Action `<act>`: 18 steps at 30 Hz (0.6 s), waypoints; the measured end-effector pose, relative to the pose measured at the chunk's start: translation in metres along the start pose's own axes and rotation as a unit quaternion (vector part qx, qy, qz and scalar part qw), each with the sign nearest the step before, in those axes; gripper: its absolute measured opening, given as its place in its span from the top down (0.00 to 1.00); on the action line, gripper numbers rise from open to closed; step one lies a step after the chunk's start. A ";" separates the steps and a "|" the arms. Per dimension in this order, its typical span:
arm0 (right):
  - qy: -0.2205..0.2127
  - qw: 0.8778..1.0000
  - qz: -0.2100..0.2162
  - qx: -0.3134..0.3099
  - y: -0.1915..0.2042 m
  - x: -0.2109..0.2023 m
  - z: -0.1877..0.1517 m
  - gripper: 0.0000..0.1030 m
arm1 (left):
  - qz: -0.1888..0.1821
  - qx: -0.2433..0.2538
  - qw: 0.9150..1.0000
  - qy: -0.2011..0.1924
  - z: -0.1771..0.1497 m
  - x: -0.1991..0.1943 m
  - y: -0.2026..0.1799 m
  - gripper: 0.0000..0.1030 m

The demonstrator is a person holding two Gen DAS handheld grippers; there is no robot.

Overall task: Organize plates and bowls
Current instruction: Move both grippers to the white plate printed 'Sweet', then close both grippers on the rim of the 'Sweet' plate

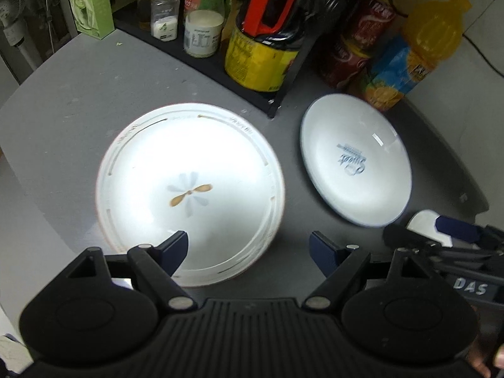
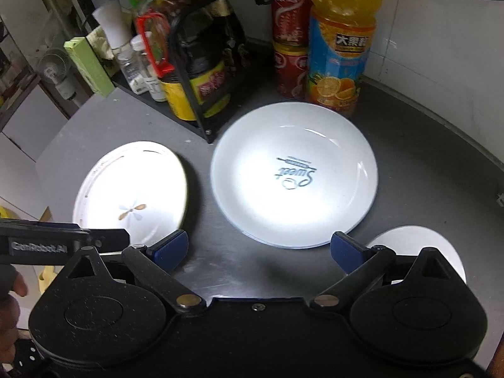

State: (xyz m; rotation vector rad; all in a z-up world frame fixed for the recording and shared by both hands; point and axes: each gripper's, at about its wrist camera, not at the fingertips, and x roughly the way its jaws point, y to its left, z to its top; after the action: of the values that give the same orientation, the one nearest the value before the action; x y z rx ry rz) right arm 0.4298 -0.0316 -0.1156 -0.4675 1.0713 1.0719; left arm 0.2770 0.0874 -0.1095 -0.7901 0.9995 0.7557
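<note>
Left wrist view: the left gripper point(image 1: 249, 249) hangs over the near edge of the flower plate point(image 1: 189, 189), its blue-padded fingers point(image 1: 176, 247) spread wide apart and holding nothing. The left pad lies over the plate's near rim; whether it touches cannot be told. The right pad sits over the bare grey counter point(image 1: 63, 100) just beside the plate. At the lower right the right gripper point(image 1: 441, 239) reaches in, with a small white dish point(image 1: 425, 222) partly hidden behind it. Farther on, to the right and apart from the flower plate, lies the script plate point(image 1: 356, 160), white with blue lettering at its centre. Behind both plates stands a black rack point(image 1: 220, 72) with a dark sauce jug point(image 1: 264, 47), a white-capped jar point(image 1: 203, 22) and a shaker point(image 1: 163, 12). A green box point(image 1: 89, 0) stands to the left, and red cans point(image 1: 356, 41) and an orange juice bottle point(image 1: 419, 50) to the right.

Right wrist view: the right gripper point(image 2: 260, 249) has its fingers point(image 2: 346, 250) wide apart and empty, hovering over the counter point(image 2: 220, 261) just short of the script plate point(image 2: 294, 173). The white dish point(image 2: 419, 242) lies beside its right finger. The left gripper point(image 2: 63, 239) crosses the lower left, over the flower plate point(image 2: 132, 192). At the back, the juice bottle point(image 2: 341, 47) and cans point(image 2: 289, 37) stand just behind the script plate, the rack point(image 2: 201, 100) to their left.
</note>
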 end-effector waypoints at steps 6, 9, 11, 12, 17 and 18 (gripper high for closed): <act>-0.001 1.000 0.006 0.020 -0.024 0.010 0.005 0.06 | -0.025 -0.023 0.999 -0.009 0.008 0.009 -0.010 0.23; -0.006 0.999 0.011 0.032 -0.037 0.015 0.009 0.07 | -0.039 -0.034 0.999 -0.013 0.014 0.017 -0.015 0.24; -0.004 0.999 0.003 0.034 -0.045 0.020 0.011 0.10 | -0.048 -0.043 0.998 -0.013 0.019 0.024 -0.018 0.27; -0.003 0.999 -0.002 0.034 -0.049 0.022 0.013 0.11 | -0.053 -0.047 0.997 -0.013 0.022 0.027 -0.020 0.28; -0.007 0.998 -0.010 0.056 -0.071 0.032 0.020 0.16 | -0.063 -0.053 0.997 -0.010 0.035 0.047 -0.027 0.33; -0.008 0.998 -0.011 0.064 -0.076 0.035 0.021 0.16 | -0.072 -0.051 0.996 -0.010 0.038 0.051 -0.028 0.34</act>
State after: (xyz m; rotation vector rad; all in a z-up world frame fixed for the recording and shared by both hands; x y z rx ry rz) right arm 0.5091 -0.0336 -0.1497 -0.3665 1.1116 0.9801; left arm 0.3343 0.1143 -0.1377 -0.9315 0.8821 0.6929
